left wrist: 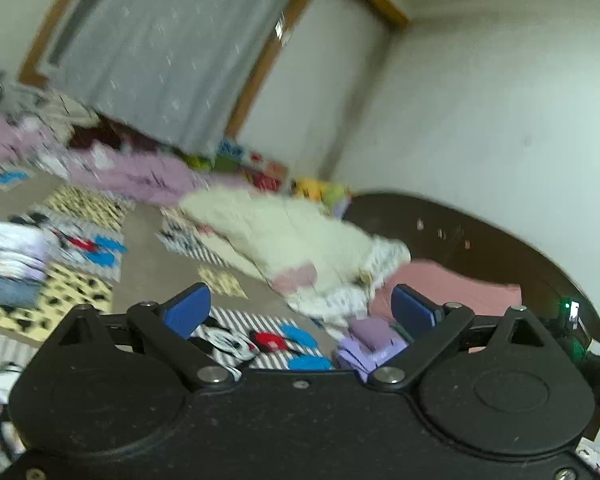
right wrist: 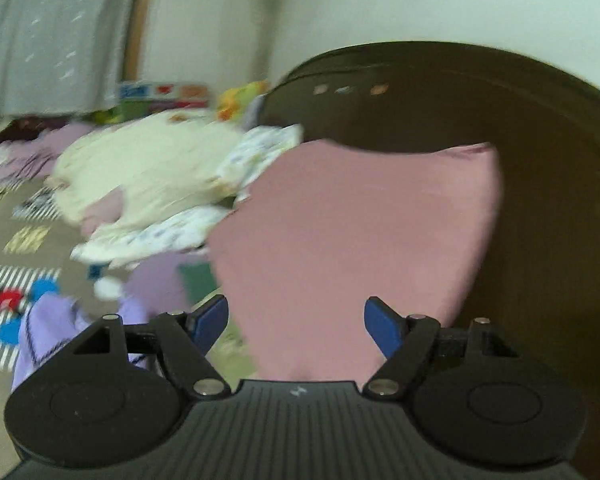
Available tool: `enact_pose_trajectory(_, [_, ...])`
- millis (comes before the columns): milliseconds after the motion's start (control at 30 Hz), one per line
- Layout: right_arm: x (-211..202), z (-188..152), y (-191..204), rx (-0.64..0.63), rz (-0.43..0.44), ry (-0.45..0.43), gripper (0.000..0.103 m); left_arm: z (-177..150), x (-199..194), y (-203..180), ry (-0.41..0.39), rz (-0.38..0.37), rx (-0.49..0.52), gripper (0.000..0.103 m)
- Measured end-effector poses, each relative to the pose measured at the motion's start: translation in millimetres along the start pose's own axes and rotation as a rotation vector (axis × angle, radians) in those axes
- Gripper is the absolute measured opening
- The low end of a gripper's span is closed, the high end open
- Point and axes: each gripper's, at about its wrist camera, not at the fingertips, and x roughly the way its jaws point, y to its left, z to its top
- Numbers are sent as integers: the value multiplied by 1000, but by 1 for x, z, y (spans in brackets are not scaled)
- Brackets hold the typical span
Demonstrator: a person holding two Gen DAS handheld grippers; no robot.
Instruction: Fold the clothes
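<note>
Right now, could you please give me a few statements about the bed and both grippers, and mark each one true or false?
1. The left gripper is clamped on a lilac garment. False: its jaws stand wide open with nothing between them.
2. A pink pillow leans against the dark brown headboard. True.
3. The right gripper holds nothing. True.
4. The cream blanket is folded into a neat square. False: it lies in a loose heap.
5. A stack of folded clothes sits on the patterned bedsheet. True.
</note>
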Motion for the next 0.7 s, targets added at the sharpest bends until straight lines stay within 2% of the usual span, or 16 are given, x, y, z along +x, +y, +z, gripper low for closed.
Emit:
enact_pose_trajectory(67, [-20,2,16,33,82,-32,80,-7,-26,12,-37,54,7,98])
enact_pose_trajectory(100, [-30,-4,34,50,124,-37,85,-12,-38,16,-59,83,10,98])
enact_pose_trajectory(167, [-50,-20,80,91,194,-29,88,-24,-51,24,-90,126,-44,100])
enact_pose_trajectory(267, [-90,-60,173,130,341,26,95,-45,-62,29,-108,172,-96,100])
enact_pose_trajectory(367, [-138,-105,271,128,499,93,101,-66,-58,18,-38,219,-96,100])
enact_pose_trajectory(433, [-162,-124,322,125,565,144,102,-78,-57,10,-6,236,-99,101])
enact_pose_trajectory(533, [-191,-145,383,138,605,208,103,-92,-59,-3,79,330,-57,102])
enact_pose_trajectory(700, [-237,-158,445,17,496,209,103,-109,-77,-19,173,465,34,103])
